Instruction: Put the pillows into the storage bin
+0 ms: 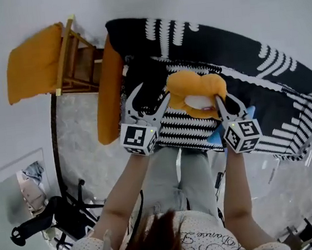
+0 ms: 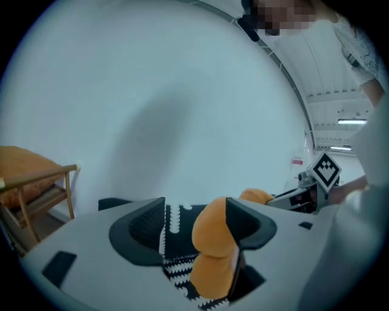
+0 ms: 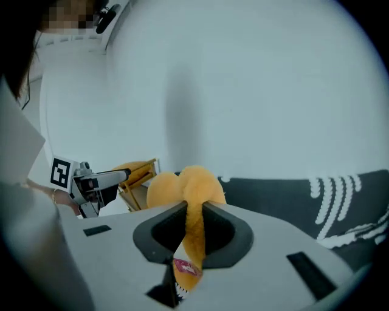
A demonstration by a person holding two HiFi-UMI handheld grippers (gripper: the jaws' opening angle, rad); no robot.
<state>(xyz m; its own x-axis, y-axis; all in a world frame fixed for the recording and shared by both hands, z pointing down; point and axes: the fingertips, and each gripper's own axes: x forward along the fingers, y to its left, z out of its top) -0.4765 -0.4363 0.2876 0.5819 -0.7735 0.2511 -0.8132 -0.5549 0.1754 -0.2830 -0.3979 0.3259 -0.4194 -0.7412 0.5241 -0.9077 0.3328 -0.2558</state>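
Right gripper (image 1: 220, 99): jaws narrow, clamped on a pinched fold of the orange pillow (image 1: 194, 92). Its own view shows the fabric squeezed thin between the pads, with a small label hanging below. Left gripper (image 1: 148, 97): jaws wide and not gripping. Its own view has the pillow's left lobe lying against the inner face of the right-hand jaw, with a clear gap to the other jaw. The pillow spans between the two grippers, bunched, long axis running left to right across the head view. It is carried by the right gripper alone, as far as I can judge. Beyond and beneath the pillow lies the black-and-white patterned storage bin (image 1: 236, 45), also long left to right, its dark opening directly past the jaw tips. So the bin lies ahead of and below both grippers, and the next move is likely forward and down. The left gripper is nearer the bin's left end. There a second orange pillow (image 1: 107, 93) leans against it, and a third (image 1: 31, 63) sits on the wooden chair (image 1: 75, 58) further left.
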